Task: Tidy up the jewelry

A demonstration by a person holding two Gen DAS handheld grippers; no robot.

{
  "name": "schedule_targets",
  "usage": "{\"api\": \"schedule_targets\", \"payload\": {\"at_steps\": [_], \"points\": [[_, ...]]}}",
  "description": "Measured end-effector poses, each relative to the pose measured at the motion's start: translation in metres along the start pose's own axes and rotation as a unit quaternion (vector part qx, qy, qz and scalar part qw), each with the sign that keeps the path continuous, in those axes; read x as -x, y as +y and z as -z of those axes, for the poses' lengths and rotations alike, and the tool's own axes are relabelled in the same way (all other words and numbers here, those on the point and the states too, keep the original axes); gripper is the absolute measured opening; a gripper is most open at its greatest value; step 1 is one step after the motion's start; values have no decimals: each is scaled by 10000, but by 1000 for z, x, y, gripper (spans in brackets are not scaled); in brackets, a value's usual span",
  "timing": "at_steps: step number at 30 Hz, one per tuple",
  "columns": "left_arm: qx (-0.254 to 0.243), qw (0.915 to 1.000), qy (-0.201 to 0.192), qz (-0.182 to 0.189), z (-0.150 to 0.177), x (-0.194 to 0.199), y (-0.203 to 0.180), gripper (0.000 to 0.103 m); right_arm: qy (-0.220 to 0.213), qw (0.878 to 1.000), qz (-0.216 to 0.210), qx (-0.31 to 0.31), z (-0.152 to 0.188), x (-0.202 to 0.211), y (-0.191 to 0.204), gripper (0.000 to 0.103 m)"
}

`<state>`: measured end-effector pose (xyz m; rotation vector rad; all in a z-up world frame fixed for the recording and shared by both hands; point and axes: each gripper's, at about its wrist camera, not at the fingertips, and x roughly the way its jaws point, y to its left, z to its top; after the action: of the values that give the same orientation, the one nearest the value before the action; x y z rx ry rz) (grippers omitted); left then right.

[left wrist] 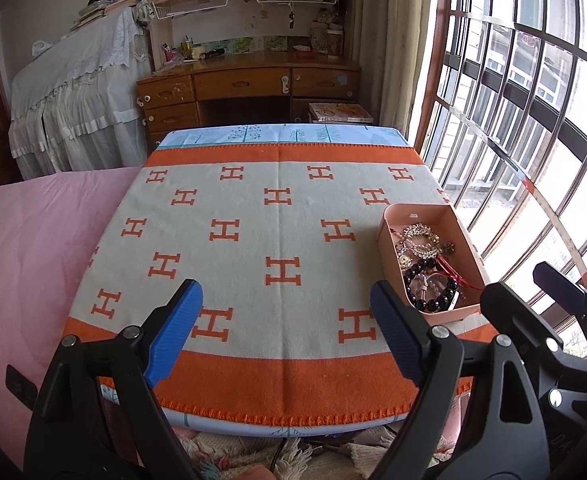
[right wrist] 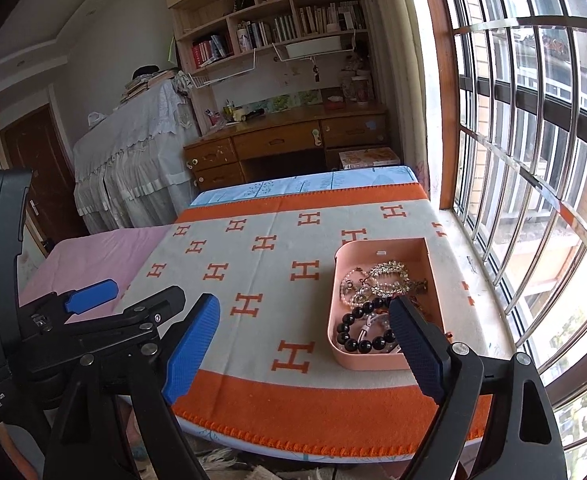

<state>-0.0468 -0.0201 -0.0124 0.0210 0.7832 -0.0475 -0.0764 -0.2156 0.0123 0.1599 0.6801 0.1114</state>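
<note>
A pink box sits near the table's front right on an orange and grey H-patterned cloth. It holds a black bead bracelet, a gold rhinestone piece and pearl strands. My left gripper is open and empty above the cloth's front edge, left of the box. My right gripper is open and empty, its right finger over the box's near end. The left gripper also shows in the right wrist view.
A pink bed adjoins the table on the left. A barred window runs along the right. A wooden desk with bookshelves and a cloth-covered piece of furniture stand behind the table.
</note>
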Motion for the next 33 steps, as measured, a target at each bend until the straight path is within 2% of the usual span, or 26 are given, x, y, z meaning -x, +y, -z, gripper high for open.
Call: {"api": "schedule_targets", "payload": {"at_steps": [33], "points": [[-35, 9999, 122, 25, 6, -11, -1, 85, 111, 9999, -6, -109, 3, -15, -3, 88]]}}
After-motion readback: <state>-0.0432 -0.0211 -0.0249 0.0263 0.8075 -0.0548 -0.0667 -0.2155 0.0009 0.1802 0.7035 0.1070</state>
